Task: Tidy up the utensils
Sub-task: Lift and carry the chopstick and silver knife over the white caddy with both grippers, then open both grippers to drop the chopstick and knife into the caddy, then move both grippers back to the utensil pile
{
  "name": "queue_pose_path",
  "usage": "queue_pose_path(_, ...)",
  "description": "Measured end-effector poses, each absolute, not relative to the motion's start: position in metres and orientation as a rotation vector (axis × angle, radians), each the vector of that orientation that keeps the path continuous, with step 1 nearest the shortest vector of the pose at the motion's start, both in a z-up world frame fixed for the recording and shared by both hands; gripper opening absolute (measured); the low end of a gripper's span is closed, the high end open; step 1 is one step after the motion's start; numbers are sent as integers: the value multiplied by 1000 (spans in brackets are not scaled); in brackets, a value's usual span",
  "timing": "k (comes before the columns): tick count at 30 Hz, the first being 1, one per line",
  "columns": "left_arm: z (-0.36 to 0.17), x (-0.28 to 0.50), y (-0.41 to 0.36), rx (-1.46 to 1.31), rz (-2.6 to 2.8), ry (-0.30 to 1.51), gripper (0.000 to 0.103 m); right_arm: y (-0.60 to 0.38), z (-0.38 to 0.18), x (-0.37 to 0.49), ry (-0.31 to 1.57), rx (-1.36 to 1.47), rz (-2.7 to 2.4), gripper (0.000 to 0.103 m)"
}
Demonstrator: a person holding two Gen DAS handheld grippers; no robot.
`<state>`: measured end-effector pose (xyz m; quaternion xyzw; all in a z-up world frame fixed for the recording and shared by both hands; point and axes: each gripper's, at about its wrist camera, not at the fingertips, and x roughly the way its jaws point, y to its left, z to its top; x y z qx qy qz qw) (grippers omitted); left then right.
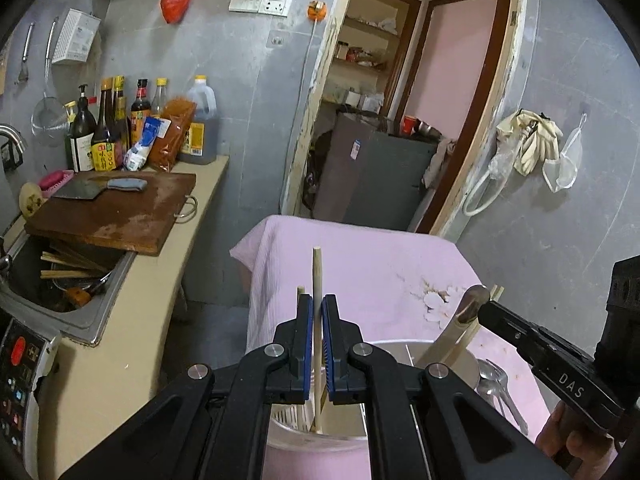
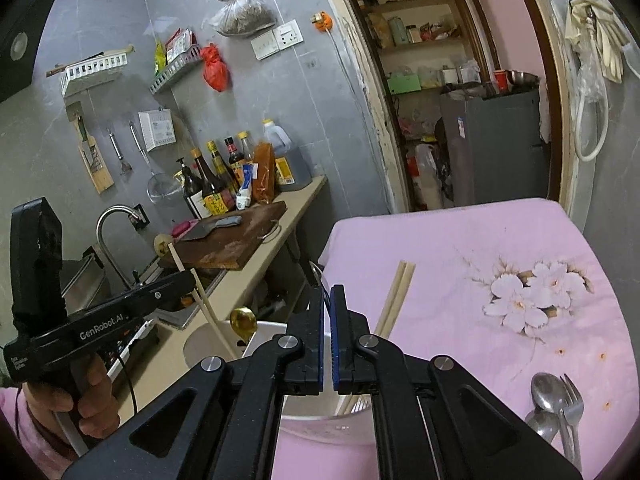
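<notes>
My left gripper point(image 1: 317, 304) is shut on a pale wooden chopstick point(image 1: 317, 280) that stands upright, its lower end inside a white utensil holder point(image 1: 320, 434) on the pink cloth. The right wrist view shows that gripper point(image 2: 188, 280) from the side, with the chopstick point(image 2: 208, 308) going down into the holder point(image 2: 208, 340). My right gripper point(image 2: 328, 300) has its jaws nearly together with nothing seen between them, above the holder. Two chopsticks point(image 2: 394, 300) and a golden spoon point(image 2: 243, 322) stand in the holder. Metal spoons and a fork point(image 2: 554, 408) lie on the cloth at the right.
The table has a pink floral cloth point(image 2: 500, 248). At the left is a counter with a wooden cutting board and cleaver point(image 1: 116, 204), bottles point(image 1: 120, 132) and a sink point(image 1: 60, 280) holding dishes and chopsticks. An open doorway point(image 1: 400, 120) lies behind the table.
</notes>
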<state>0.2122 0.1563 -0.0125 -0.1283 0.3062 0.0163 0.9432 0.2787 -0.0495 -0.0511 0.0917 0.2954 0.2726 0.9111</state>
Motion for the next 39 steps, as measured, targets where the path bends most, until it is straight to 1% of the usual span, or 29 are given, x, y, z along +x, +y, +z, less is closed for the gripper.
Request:
queue_pose_path(5,-10,211,155,-273,62,659,6,-54,-43,277,595,188,561,3)
queue_pose_path(6,-10,211,155,-276,68,662,6,-56,-40,276,587,190,560,5)
queue_pose_path(8,-8,210,154,-276,82,663,7,-60,-34,275,575,193,556,14)
queue_pose_path(9,-7,209,153,-276,86,659,7,-64,-30,274,563,195,551,26)
queue_pose_path(10,-5,207,152,-276,88,652,8,-67,-28,273,554,197,550,36)
queue_pose_path(11,-3,206,150,-275,89,644,13,-72,-23,270,532,199,544,38)
queue_pose_path(12,-2,204,147,-277,92,630,26,-76,-19,268,519,196,539,38)
queue_pose_path(13,0,202,145,-281,95,618,34,-79,-16,267,512,191,533,38)
queue_pose_path(14,2,200,144,-286,100,602,50,-82,-13,267,508,186,526,38)
queue_pose_path(15,4,196,142,-292,106,575,56,-86,-10,266,502,183,518,39)
queue_pose_path(17,7,193,137,-291,111,551,56,-98,-4,262,479,177,495,46)
queue_pose_path(19,9,193,130,-281,119,552,58,-109,2,259,455,175,475,58)
queue_pose_path(21,12,190,121,-275,123,530,69,-122,7,254,431,171,456,63)
queue_pose_path(22,13,189,117,-271,126,517,72,-130,10,251,416,163,439,66)
queue_pose_path(23,15,187,110,-262,135,500,77,-137,11,249,405,159,428,68)
queue_pose_path(24,17,186,106,-255,139,492,82,-142,13,247,397,158,423,73)
queue_pose_path(25,18,184,100,-243,144,479,84,-152,14,244,379,156,414,77)
queue_pose_path(28,21,180,78,-202,151,442,91,-174,17,236,346,146,390,87)
queue_pose_path(29,22,178,69,-184,152,430,96,-180,18,235,340,144,383,89)
queue_pose_path(30,23,177,60,-163,157,414,100,-187,19,233,332,142,375,94)
queue_pose_path(31,24,175,52,-148,163,397,102,-194,19,231,325,139,368,99)
queue_pose_path(32,25,172,41,-131,170,369,103,-200,19,231,320,138,362,101)
queue_pose_path(35,24,169,16,-92,194,333,103,-218,17,229,316,135,347,102)
queue_pose_path(39,17,171,-11,-77,203,339,103,-239,10,230,324,112,336,102)
